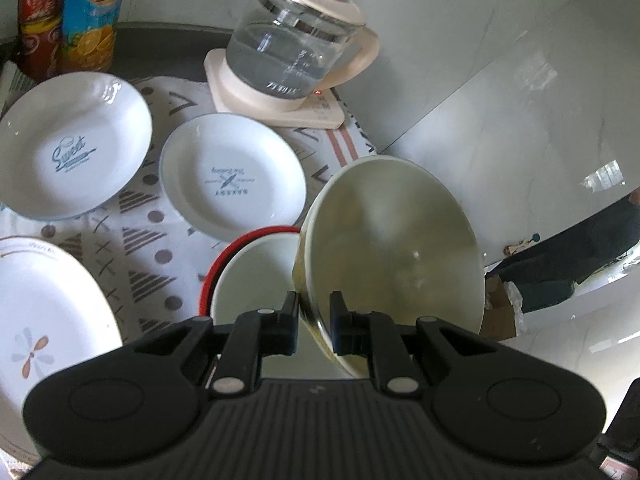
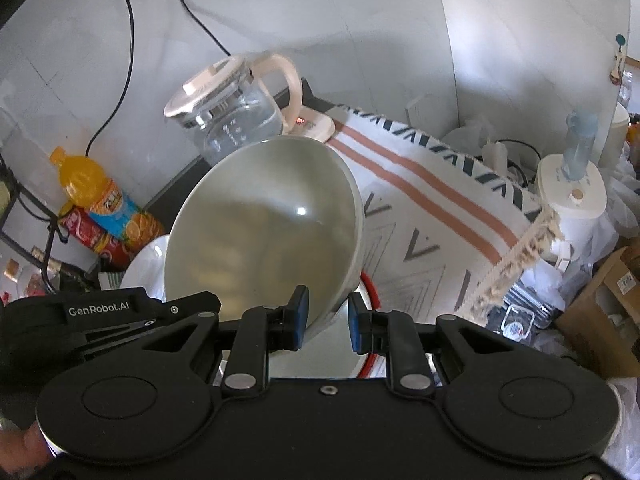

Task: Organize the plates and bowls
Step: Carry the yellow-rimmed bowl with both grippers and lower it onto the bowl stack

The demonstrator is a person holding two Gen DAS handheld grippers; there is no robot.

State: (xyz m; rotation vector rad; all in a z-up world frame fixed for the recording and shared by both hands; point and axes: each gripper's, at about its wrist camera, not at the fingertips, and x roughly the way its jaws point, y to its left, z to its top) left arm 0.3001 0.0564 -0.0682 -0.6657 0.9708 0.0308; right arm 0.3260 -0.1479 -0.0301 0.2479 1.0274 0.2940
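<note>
A cream bowl (image 1: 392, 248) is held tilted in the air, its rim pinched by both grippers. My left gripper (image 1: 314, 322) is shut on its rim. My right gripper (image 2: 324, 320) is shut on the opposite rim of the same bowl (image 2: 264, 224). Below it sits a red-rimmed white bowl (image 1: 256, 272), also seen in the right wrist view (image 2: 370, 336). Two white printed plates (image 1: 76, 148) (image 1: 232, 178) and a large flower-patterned plate (image 1: 48, 320) lie on the patterned cloth (image 1: 132, 240).
A glass kettle (image 1: 296, 44) stands on its cream base at the back. An orange juice bottle (image 1: 94, 12) and a red bottle (image 1: 38, 16) stand at the back left. The cloth's fringed edge (image 2: 516, 256) hangs at the table's right edge, with clutter beyond.
</note>
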